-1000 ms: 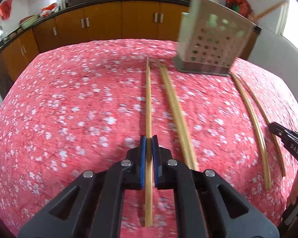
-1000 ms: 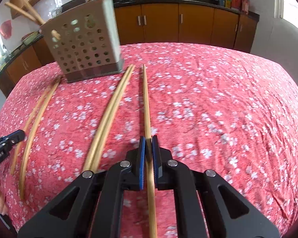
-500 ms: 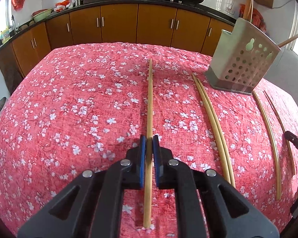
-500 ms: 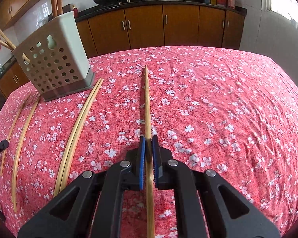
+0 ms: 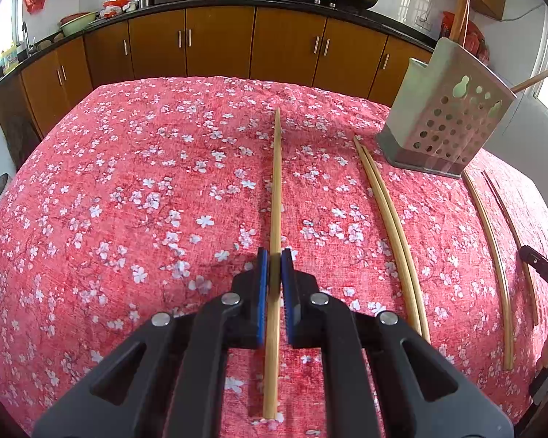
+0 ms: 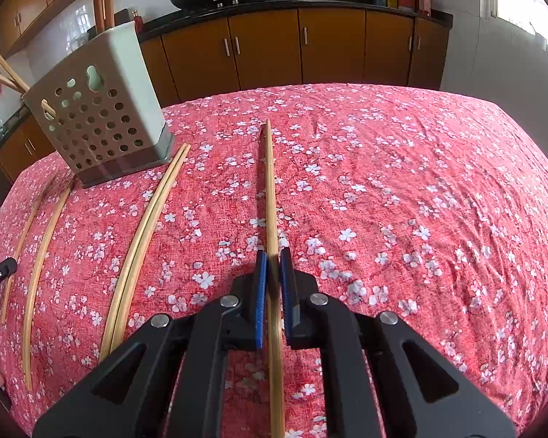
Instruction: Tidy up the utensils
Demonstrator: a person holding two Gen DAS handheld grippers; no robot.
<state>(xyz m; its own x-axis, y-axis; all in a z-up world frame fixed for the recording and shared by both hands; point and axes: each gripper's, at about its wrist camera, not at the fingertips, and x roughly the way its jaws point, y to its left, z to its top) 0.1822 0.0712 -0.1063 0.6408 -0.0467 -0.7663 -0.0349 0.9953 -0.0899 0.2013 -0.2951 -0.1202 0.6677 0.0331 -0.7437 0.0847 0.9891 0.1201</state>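
The left tool (image 5: 272, 268) is pinching a bamboo chopstick (image 5: 276, 197) between its blue ribbed pads, the stick's long axis running straight ahead along the fingers. The right tool (image 6: 272, 268) is clamping its own chopstick (image 6: 270, 189) the same way. The perforated holder (image 5: 445, 120) is standing at the upper right of the left view and the upper left of the right view, so it is sitting between both hands, about equally near. I judge each slim, smooth stick needs tipping upright to enter it. Loose pairs (image 6: 142, 233) are lying on the soft floral cloth over the worktop (image 6: 420, 182).
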